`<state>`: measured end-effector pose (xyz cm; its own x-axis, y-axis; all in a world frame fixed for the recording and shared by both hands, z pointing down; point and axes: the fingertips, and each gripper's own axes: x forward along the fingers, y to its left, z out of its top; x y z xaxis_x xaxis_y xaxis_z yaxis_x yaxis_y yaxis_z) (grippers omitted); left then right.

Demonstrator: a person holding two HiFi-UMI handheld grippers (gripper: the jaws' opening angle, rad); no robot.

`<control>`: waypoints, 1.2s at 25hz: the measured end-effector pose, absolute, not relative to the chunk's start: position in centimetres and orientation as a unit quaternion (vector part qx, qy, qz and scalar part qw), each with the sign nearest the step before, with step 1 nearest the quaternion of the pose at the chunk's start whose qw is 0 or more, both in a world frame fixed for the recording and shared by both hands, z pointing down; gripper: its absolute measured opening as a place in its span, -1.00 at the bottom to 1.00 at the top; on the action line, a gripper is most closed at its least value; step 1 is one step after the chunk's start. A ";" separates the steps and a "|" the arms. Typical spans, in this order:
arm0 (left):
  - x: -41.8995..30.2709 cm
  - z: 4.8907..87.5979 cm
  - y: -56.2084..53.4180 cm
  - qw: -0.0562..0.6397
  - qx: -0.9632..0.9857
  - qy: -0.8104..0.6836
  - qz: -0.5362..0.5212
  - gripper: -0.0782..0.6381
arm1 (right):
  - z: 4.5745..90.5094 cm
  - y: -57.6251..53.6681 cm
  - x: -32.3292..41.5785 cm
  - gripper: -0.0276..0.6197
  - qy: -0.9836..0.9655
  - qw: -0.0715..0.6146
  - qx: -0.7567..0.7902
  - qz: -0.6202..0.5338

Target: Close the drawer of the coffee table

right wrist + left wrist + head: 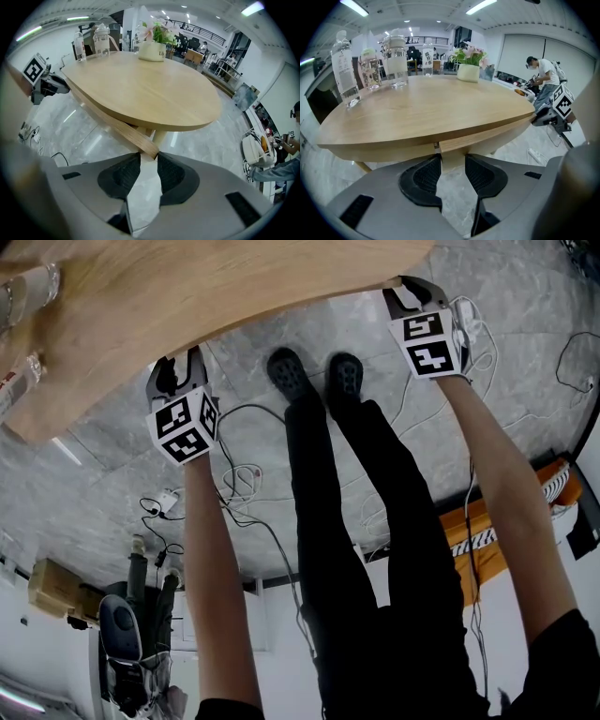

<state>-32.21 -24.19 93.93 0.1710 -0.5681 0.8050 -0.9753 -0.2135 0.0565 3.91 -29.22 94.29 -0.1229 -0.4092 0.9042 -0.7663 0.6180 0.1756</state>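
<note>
Grip | left gripper [453,160] clamped on drawer front [487,133]; right gripper [149,161] clamped on its other end | front spans both; table [417,108] straight ahead; push inward

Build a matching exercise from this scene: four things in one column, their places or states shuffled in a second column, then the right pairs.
Things
1. left grey two-jaw gripper
2. right grey two-jaw gripper
3. white pot of pink flowers
4. pair of black shoes

Places or states
A. on the grey marble floor
B. closed on the right end of the curved pale wooden drawer front
C. standing on the pale wooden tabletop
D. closed on that drawer front's left end

Pairs: 1-D, 2-B, 3-C, 4-A
</note>
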 end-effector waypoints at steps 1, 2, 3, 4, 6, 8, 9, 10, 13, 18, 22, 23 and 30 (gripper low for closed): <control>-32.3 94.0 -24.3 0.302 0.704 -0.547 0.336 -0.31 | 94.3 -29.3 3.9 -0.56 -0.730 0.526 0.402 0.169; -32.3 94.0 -24.3 0.302 0.706 -0.545 0.336 -0.31 | 94.3 -29.3 3.8 -0.56 -0.730 0.526 0.402 0.169; -32.3 94.0 -24.4 0.303 0.707 -0.544 0.336 -0.31 | 94.3 -29.3 3.8 -0.56 -0.730 0.526 0.402 0.169; -32.3 93.9 -24.5 0.302 0.708 -0.543 0.335 -0.31 | 94.3 -29.5 3.8 -0.56 -0.730 0.525 0.403 0.168; -32.3 93.9 -24.9 0.301 0.708 -0.544 0.335 -0.31 | 94.2 -29.8 3.8 -0.56 -0.730 0.523 0.407 0.168; -32.4 94.0 -25.1 0.299 0.709 -0.545 0.333 -0.31 | 94.3 -30.1 3.7 -0.56 -0.728 0.522 0.412 0.169; -32.4 94.1 -25.1 0.298 0.709 -0.546 0.333 -0.31 | 94.3 -30.1 3.7 -0.56 -0.726 0.523 0.413 0.169; -32.4 94.1 -25.2 0.297 0.709 -0.547 0.332 -0.31 | 94.4 -30.1 3.7 -0.56 -0.725 0.524 0.414 0.170; -32.7 94.0 -25.0 0.300 0.704 -0.556 0.324 -0.32 | 94.1 -30.1 3.6 -0.56 -0.718 0.526 0.422 0.171; -31.4 90.9 -22.6 0.310 0.702 -0.562 0.310 -0.42 | 88.9 -29.0 4.1 -0.79 -0.710 0.499 0.471 0.160; -29.1 83.6 -19.9 0.299 0.726 -0.554 0.278 -0.52 | 80.8 -26.2 3.2 -0.85 -0.733 0.460 0.480 0.145; -28.6 81.3 -19.4 0.296 0.731 -0.554 0.267 -0.54 | 78.5 -25.5 2.9 -0.86 -0.741 0.448 0.480 0.141; -25.8 64.3 -18.6 0.244 0.756 -0.579 0.183 -0.71 | 62.4 -22.9 1.8 -0.87 -0.791 0.360 0.484 0.105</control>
